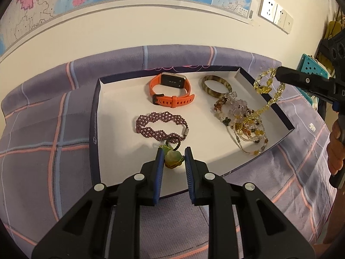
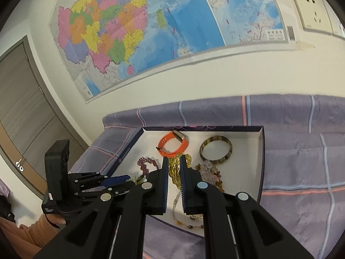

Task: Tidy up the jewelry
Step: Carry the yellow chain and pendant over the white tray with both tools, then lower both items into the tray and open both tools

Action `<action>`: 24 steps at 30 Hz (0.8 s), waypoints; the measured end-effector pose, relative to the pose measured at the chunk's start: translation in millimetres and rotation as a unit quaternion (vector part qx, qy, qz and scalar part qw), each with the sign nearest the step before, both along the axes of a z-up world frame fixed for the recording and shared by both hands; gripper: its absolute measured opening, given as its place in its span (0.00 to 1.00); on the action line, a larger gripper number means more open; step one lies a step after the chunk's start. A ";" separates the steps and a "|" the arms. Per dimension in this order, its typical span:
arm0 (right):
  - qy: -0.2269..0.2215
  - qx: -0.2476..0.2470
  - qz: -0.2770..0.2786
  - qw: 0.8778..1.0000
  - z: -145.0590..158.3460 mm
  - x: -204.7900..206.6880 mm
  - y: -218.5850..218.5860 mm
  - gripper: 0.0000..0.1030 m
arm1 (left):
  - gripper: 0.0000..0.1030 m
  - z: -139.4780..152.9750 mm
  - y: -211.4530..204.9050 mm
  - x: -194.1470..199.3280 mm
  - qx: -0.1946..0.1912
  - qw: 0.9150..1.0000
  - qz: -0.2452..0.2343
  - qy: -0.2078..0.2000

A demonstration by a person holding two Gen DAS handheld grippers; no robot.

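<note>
A shallow white box tray lies on a plaid purple cloth. In it are an orange smartwatch, a striped bangle, a purple beaded bracelet, a green stone pendant and a heap of mixed bead strands. My left gripper is open, its jaws either side of the pendant. My right gripper is shut on a yellow bead necklace, lifted above the tray's right side; the strand trails down into the heap.
The cloth-covered surface meets a wall with a map and sockets. A door is at the left in the right wrist view. A teal perforated basket stands at the far right.
</note>
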State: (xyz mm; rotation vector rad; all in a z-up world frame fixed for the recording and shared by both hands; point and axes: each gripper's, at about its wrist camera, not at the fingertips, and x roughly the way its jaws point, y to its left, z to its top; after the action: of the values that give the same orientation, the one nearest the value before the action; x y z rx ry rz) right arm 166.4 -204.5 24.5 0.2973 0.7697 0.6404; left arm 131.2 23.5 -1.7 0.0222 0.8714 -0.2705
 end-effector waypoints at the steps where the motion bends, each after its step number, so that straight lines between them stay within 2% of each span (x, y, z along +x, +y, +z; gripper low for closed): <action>1: 0.003 -0.001 -0.001 1.000 -2.8 0.4 0.0 0.08 | 0.19 -0.4 -0.1 0.5 0.001 1.000 0.001 0.001; 24: 0.042 -0.009 -0.007 0.999 -33.1 9.3 1.4 0.08 | 0.19 -6.2 -0.3 5.2 0.003 1.000 0.006 0.010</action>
State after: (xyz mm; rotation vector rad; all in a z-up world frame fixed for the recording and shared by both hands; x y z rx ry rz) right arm 175.7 -203.1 -8.6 0.3132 0.8529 0.6109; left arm 136.5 23.2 -7.9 0.0192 0.8909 -0.2570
